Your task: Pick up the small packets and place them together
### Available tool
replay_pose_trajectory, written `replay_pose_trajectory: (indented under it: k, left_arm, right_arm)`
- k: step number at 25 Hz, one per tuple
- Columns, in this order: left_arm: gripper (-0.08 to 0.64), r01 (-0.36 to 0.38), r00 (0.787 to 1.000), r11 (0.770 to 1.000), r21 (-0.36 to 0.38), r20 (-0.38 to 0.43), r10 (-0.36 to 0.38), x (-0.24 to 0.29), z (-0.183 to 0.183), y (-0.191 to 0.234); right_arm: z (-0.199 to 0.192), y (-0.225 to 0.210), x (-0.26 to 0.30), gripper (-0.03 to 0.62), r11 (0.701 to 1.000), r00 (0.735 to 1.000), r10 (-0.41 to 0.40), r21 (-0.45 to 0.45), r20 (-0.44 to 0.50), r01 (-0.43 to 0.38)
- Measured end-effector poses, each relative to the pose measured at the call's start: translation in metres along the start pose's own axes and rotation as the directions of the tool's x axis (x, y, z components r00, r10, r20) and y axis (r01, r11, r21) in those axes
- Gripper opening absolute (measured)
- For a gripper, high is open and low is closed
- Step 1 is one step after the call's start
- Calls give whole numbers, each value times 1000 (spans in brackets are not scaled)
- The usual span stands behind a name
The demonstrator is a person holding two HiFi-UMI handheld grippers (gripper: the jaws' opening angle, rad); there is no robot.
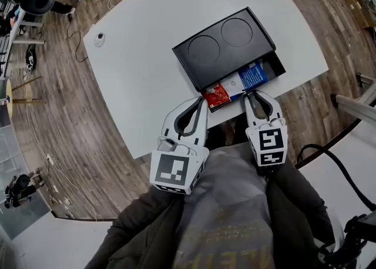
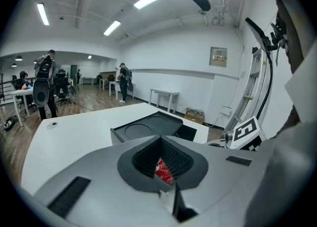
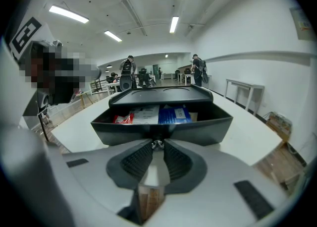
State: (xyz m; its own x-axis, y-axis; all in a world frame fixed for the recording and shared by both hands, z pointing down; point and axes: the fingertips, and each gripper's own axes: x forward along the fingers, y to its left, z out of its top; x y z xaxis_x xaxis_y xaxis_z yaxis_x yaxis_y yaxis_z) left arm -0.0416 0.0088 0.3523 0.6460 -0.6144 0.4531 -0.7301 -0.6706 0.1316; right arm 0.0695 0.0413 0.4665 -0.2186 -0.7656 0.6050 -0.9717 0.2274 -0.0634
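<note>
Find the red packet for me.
In the head view, the red packet lies at the left end of the open drawer. It is beside the white packet, just ahead of the left claw.

lower centre: right gripper (image 3: 157, 147) jaws near together, tips pinching small shiny knob (image 3: 157, 144) on front wall of open black drawer (image 3: 210, 124) | mid-frame, in drawer, left to right: red packet (image 3: 123, 118), white packet (image 3: 144, 114), blue packet (image 3: 174, 114) | underneath: white table (image 3: 257, 134)
</note>
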Motion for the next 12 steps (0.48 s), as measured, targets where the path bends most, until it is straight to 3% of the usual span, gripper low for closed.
replay_pose_trajectory:
  k: [12]
  left_arm:
    - [2,19,1000,1000,-2,-11,-19,6,0,-6]
  right_arm:
    - [-7,-1,-9,75,1000,1000,-4,-7,8,4]
